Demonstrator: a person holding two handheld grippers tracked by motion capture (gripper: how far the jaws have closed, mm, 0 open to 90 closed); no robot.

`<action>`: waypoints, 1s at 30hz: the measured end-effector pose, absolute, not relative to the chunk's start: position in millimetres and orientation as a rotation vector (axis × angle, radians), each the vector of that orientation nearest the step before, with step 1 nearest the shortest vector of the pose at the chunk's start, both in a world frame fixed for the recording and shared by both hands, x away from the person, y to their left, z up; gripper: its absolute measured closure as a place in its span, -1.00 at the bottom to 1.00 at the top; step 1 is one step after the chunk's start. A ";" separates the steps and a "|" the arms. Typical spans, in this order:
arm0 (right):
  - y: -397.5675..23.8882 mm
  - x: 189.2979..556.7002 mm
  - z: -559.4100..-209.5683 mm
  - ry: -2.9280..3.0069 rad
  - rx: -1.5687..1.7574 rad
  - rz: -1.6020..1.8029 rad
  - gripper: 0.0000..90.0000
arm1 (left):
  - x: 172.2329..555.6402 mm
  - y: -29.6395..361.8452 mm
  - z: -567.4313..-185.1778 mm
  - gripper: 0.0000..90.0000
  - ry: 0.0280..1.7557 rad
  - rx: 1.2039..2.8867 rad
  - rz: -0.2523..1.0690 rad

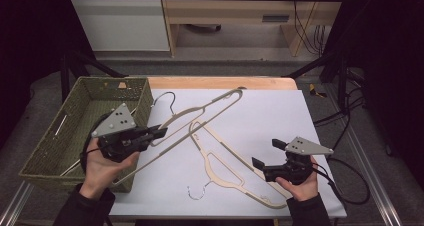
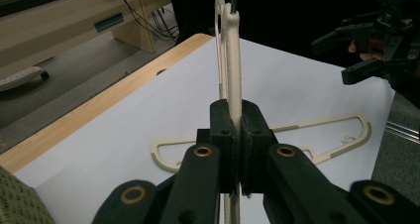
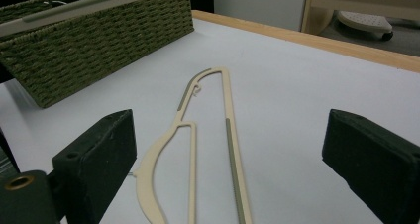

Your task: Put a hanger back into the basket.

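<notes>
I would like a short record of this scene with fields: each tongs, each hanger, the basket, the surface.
left tongs: shut on the lifted hanger, beside the basket
right tongs: open, holding nothing, above the flat hanger's lower end
lifted hanger: cream, clamped by its bar
flat hanger: cream, lying on the sheet, metal hook toward the person
basket: green, woven, at the table's left edge
white sheet: covers the wooden table

Open white sheet [image 1: 260, 121] right; basket [image 1: 85, 121] (wicker) walling the left.
</notes>
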State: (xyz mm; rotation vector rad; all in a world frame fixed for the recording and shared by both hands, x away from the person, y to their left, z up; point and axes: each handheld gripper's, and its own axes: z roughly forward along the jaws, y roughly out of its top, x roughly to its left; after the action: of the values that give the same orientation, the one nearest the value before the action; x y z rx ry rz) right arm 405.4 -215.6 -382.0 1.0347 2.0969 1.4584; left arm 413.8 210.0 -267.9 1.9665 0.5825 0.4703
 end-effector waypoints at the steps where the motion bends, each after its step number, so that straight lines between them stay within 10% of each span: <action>1: -215.8 405.2 -381.7 2.095 1.038 1.458 -0.85 | 415.0 212.9 -266.1 0.92 0.585 1.965 0.477; 30: -217.4 406.6 -383.5 2.100 1.044 1.449 -0.86 | 452.4 317.3 -246.3 0.92 0.708 1.959 0.641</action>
State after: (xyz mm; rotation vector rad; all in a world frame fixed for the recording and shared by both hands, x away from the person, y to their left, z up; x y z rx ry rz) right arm 406.6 -217.4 -383.5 1.0445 2.0996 1.4489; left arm 452.4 317.3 -246.3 1.9585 0.7082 0.6410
